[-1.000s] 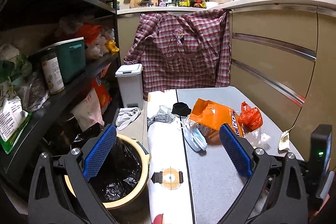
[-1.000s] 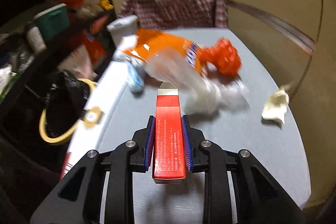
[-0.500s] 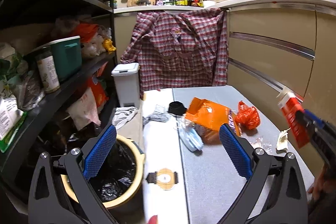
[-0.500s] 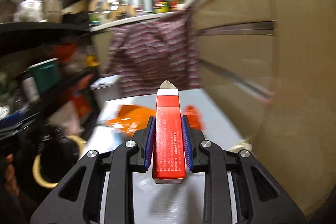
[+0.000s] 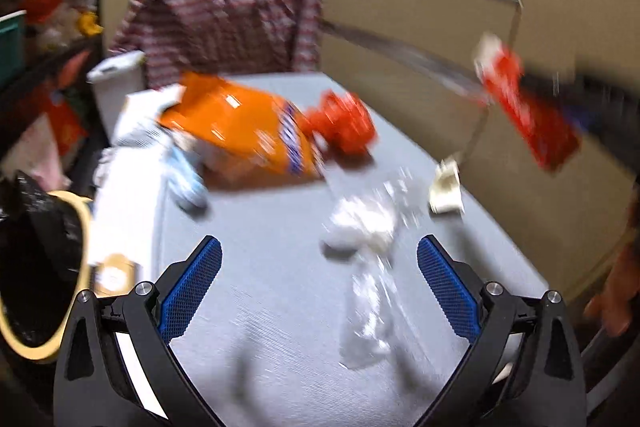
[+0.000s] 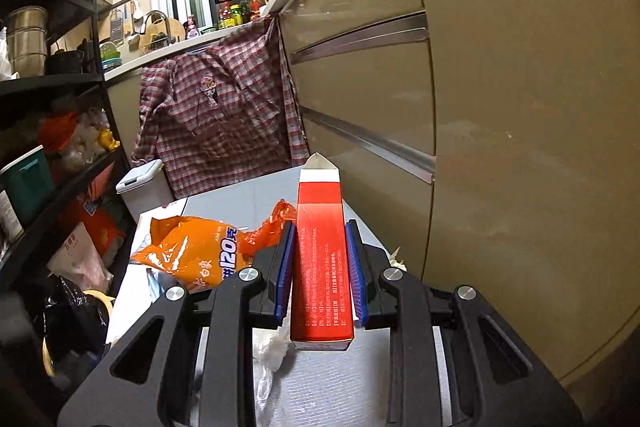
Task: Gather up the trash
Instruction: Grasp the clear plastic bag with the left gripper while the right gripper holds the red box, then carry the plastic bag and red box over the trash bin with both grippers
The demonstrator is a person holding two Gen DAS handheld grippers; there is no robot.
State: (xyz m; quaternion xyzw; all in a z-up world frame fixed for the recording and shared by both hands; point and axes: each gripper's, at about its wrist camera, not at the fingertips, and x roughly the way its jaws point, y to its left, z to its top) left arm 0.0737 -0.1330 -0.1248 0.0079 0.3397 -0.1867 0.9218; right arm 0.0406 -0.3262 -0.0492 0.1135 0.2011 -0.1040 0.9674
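Observation:
My right gripper (image 6: 320, 267) is shut on a long red carton (image 6: 322, 263) and holds it above the grey table (image 6: 240, 199); the carton also shows at the upper right of the blurred left wrist view (image 5: 524, 111). My left gripper (image 5: 318, 287) is open and empty, low over the table (image 5: 272, 267), with a crumpled clear plastic wrapper (image 5: 368, 267) between its fingers. An orange snack bag (image 5: 240, 131), a red plastic bag (image 5: 344, 123), a blue face mask (image 5: 186, 179) and a crumpled paper scrap (image 5: 446, 191) lie beyond. The bin with a black liner (image 5: 40, 267) stands left of the table.
Beige cabinet fronts (image 6: 500, 127) close off the right side. A plaid shirt (image 6: 216, 123) hangs behind the table. A small white lidded bin (image 6: 140, 183) and cluttered black shelves (image 6: 48, 147) stand on the left. A white strip (image 5: 128, 195) runs along the table's left edge.
My left gripper has swung right and down toward the table, over the clear wrapper. My right gripper has lifted the red carton up off the table and keeps hold of it.

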